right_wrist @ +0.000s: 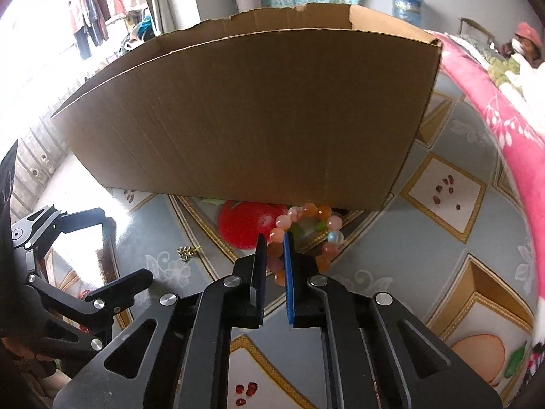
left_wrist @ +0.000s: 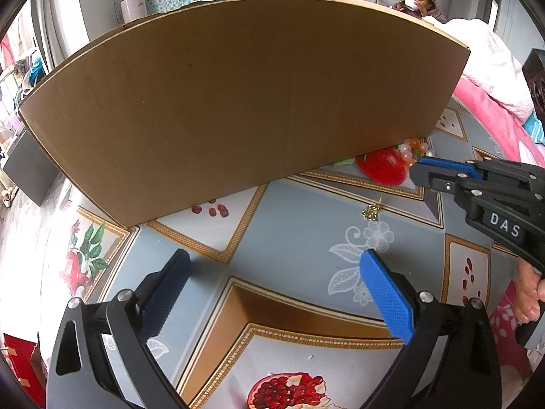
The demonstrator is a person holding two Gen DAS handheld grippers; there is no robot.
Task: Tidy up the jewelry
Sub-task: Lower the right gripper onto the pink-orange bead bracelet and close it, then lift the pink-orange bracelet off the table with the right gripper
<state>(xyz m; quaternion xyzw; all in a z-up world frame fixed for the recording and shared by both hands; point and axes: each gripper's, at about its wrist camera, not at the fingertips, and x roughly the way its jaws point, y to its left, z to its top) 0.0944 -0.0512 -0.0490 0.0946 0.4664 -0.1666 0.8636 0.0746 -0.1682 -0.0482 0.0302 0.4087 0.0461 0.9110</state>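
Cardboard box [left_wrist: 238,102], open-topped, stands on the counter [left_wrist: 299,238], near wall facing both cameras. Counter covered by a blue-grey cloth printed with gold-framed pomegranates and white lace flowers. Pink blanket [right_wrist: 494,109] along the counter's right side.

Left claw [left_wrist: 272,293]: jaws spread wide, nothing between them, hovering over bare cloth in front of the box. Blue pads [left_wrist: 388,300] face inward.

Right claw [right_wrist: 274,248]: jaws drawn nearly together around the near side of the bead bracelet [right_wrist: 306,225]; a couple of beads sit in the narrow gap between the pads. Cannot tell for certain that both pads press on the beads, but the gap looks no wider than a bead. In the left wrist view this claw reaches in from the right, tip at the bracelet [left_wrist: 414,148].

Bracelet: pink, orange and pale translucent beads, lying on the cloth just in front of the box's lower right corner, beside a printed red pomegranate.

Small gold earring [left_wrist: 372,212], lying loose on the cloth, apart from the bracelet, between the two claws.
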